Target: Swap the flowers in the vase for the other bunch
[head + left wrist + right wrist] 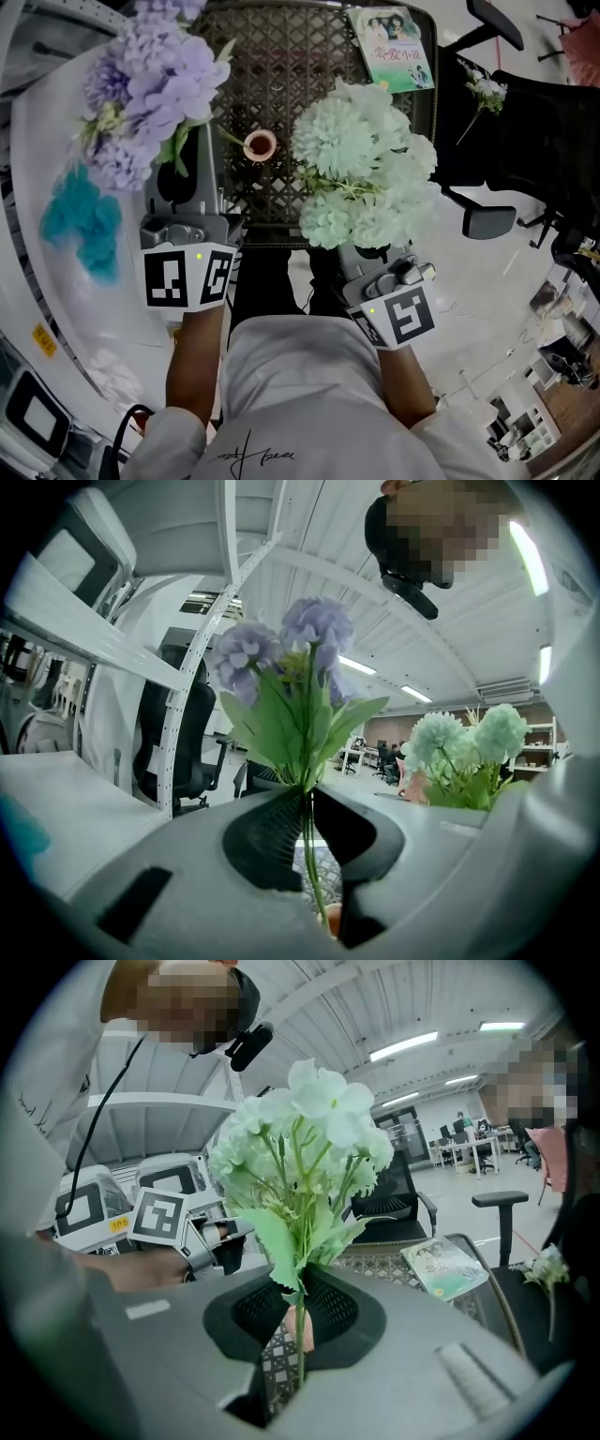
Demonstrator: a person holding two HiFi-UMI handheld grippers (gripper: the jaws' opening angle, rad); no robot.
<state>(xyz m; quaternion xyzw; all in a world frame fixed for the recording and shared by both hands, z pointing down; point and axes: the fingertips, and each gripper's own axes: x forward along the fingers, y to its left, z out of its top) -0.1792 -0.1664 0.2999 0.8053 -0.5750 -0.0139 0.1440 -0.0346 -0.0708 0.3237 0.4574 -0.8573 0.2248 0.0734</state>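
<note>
White shirt (pixel 309 403) of the person fills the bottom of the head view, both forearms reaching fwd toward the vase (pixel 260 145). Vase is small w/ a pinkish rim, upright on the metal mesh table (pixel 281 56), mouth toward the cam.

L gripper (pixel 307 803) sits near-left of the vase. Its jaws are nearly together, pinched on the thin green stem of the purple bunch (pixel 155 84). The stem runs up btw the ribbed pads and the leaves fan out just above them. That bunch's blooms hang left of the vase; one leaf points at its rim, touching or not can't tell.

R gripper (pixel 298 1297) is near-right of the vase, jaws likewise narrow, clamped on the stem of the pale green bunch (pixel 366 169). Its round heads spread just right of the vase, apart from it in the head view. Vase stands btw the two bunches.

Booklet (pixel 392 47) w/ a picture cover lies on the table beyond the vase, to the right. Black office chair (pixel 525 141) stands well right of the vase, off the table, w/ a small white sprig (pixel 486 89) by it.
</note>
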